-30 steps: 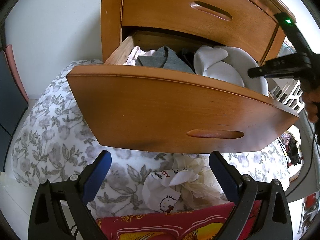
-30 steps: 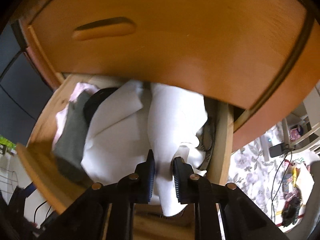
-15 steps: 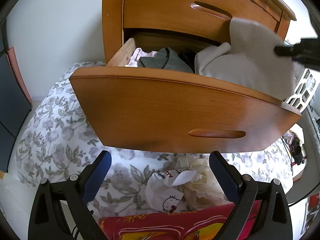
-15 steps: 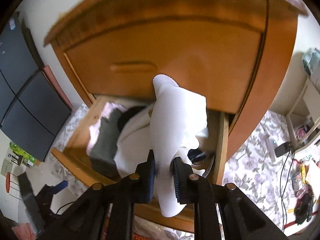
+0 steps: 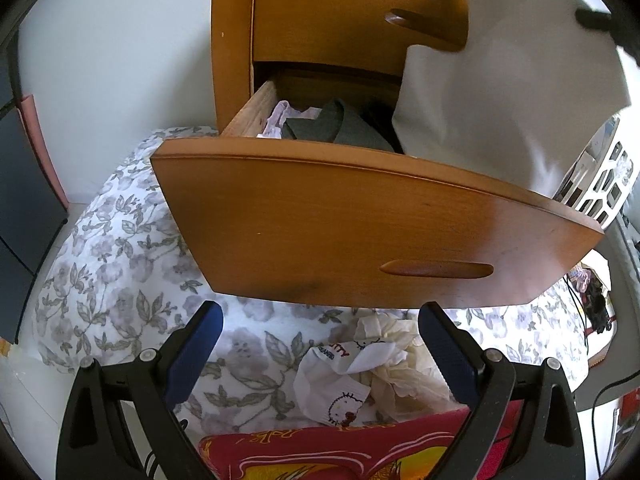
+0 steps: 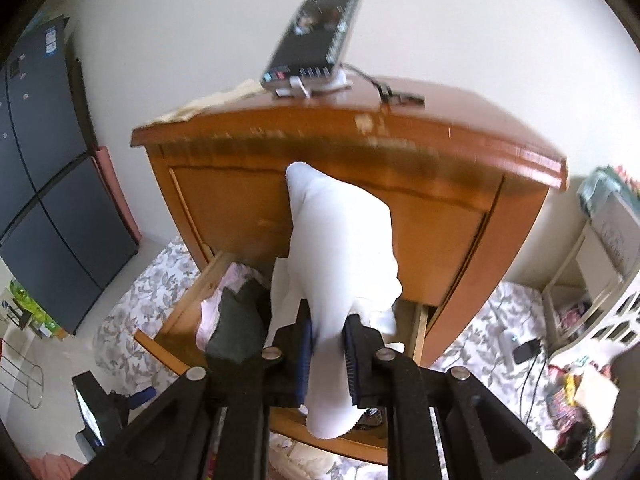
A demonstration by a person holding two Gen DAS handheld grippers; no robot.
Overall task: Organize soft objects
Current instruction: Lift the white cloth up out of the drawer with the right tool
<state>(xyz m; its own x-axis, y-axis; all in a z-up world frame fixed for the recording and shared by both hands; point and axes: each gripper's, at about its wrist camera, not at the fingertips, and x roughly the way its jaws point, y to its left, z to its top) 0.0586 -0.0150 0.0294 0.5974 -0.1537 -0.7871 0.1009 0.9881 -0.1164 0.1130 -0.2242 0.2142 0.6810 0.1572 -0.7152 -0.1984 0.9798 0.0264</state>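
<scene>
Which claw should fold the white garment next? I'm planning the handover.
The left claw: it hangs open and empty below the open wooden drawer. The right claw is shut on the white cloth garment, lifted above the drawer.

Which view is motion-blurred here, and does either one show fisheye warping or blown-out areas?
Right wrist view: smeared, worst on the dresser top and phone; the white garment clamped in the right gripper is nearly blown out. Left wrist view: sharp, the open drawer front bowed by the lens, dark vignette at the corners, left gripper crisp.
</scene>
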